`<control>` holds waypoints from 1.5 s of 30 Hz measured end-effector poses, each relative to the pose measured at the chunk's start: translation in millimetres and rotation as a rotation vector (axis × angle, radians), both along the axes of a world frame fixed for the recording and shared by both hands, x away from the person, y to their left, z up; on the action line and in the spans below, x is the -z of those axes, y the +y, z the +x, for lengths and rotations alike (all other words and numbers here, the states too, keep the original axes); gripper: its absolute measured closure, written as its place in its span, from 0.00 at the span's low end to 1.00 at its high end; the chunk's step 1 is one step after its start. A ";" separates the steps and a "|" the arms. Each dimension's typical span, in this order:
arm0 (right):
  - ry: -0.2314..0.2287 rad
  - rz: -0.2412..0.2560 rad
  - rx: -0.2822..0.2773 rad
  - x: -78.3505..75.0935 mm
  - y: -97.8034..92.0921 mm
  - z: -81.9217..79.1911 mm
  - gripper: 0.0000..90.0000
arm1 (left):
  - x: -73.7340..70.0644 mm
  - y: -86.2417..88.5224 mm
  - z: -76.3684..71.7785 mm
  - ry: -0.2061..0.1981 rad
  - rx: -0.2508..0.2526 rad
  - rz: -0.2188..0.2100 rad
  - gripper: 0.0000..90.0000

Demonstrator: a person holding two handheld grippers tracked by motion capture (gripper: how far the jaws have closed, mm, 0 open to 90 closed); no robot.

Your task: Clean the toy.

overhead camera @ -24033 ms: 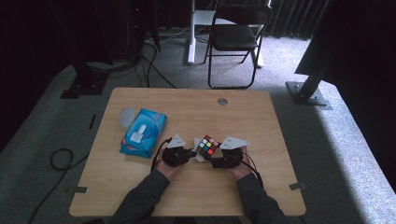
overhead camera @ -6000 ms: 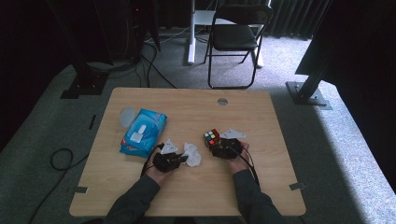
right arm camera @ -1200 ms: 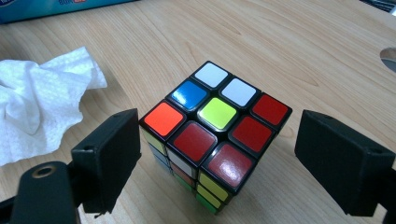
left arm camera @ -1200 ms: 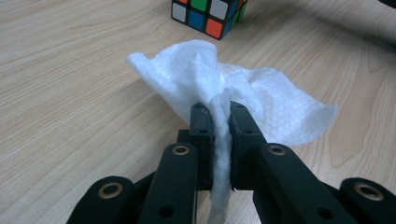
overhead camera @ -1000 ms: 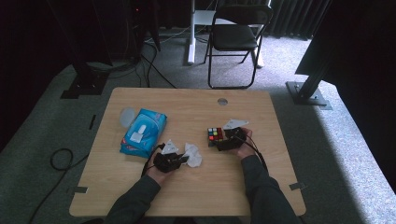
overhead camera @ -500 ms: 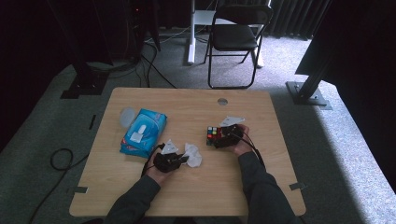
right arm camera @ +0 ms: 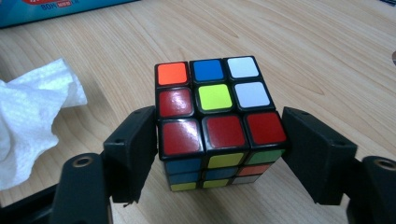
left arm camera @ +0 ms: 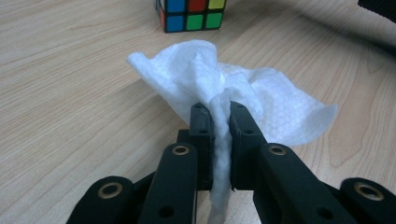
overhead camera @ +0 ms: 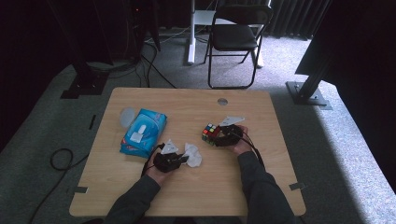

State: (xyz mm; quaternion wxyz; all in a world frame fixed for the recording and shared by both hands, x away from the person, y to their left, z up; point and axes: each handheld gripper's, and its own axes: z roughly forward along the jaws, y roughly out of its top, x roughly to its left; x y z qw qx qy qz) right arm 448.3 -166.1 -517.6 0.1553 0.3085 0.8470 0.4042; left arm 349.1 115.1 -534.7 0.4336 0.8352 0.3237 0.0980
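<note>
Black jaws of the left hand-held gripper [left arm camera: 215,140] pinch a crumpled white tissue [left arm camera: 243,93] that rests on the wooden bench [overhead camera: 196,105], just left of the cube. Those of the right hand-held gripper [right arm camera: 219,144] flank the 3-layer puzzle cube [right arm camera: 215,116], pressed against its 2 sides as it sits on the bench. Farther left lies a blue tissue pack [overhead camera: 140,133].

Grey carpet floor [overhead camera: 336,140] all around a wooden table [overhead camera: 196,100]; a black folding chair [overhead camera: 236,35] behind it; black cables [overhead camera: 60,161] on the floor; dark at the back; bright light on the right side.
</note>
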 end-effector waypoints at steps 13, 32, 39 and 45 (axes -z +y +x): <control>0.018 0.010 0.007 3.7 8.1 7.6 0.30 | -1.0 1.7 0.1 -0.001 -0.003 -0.003 0.91; 0.011 0.003 0.018 2.9 9.1 4.4 0.38 | -1.1 1.5 0.1 -0.003 -0.004 -0.002 0.91; -0.003 -0.002 0.014 0.2 10.0 0.9 0.38 | -1.6 1.8 0.2 -0.005 -0.006 -0.002 0.91; -0.009 0.015 -0.001 -5.3 9.9 -2.6 0.38 | -2.4 2.1 0.3 -0.009 -0.008 -0.003 0.91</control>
